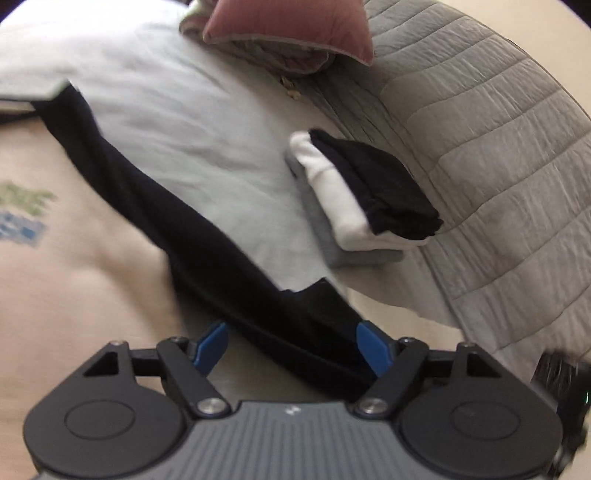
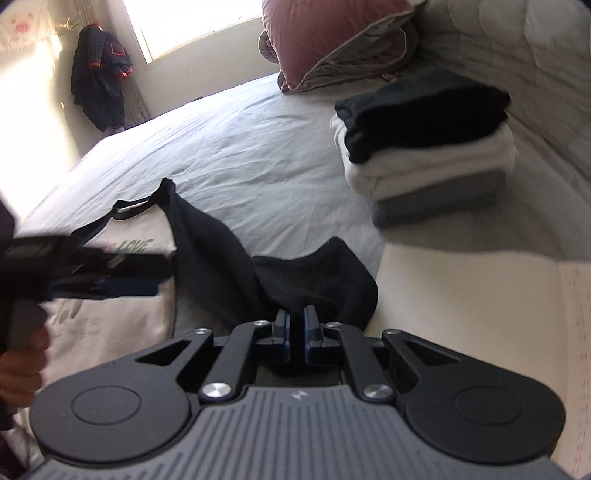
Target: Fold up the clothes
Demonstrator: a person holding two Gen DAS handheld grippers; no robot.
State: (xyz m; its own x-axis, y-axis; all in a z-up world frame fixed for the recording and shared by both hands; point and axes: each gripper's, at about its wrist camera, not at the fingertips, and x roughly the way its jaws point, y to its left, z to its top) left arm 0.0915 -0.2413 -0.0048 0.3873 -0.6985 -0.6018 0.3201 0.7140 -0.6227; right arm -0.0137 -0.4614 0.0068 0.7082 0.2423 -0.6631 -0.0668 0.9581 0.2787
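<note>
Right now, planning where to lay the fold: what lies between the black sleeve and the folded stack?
Only bare pale-blue bedsheet, in both views, between sleeve and stack.

Readable on the cream shirt (image 2: 110,332), right wrist view: "LOVE" in green capitals near the chest, partly cut off on its left by the left gripper (image 2: 122,284). Below that, fainter grey script lines on the same shirt, too small and blurred to read. In the left wrist view, same shirt (image 1: 74,277): green block letters above blue ones, smeared by motion, illegible. Small white logo mark on the grey body of each gripper, no letters to make out. Faint reddish marks along the cream mattress edge (image 2: 576,295) at right, unreadable. Red motif on the white hanging cloth (image 2: 22,29) at top left, no legible words.
</note>
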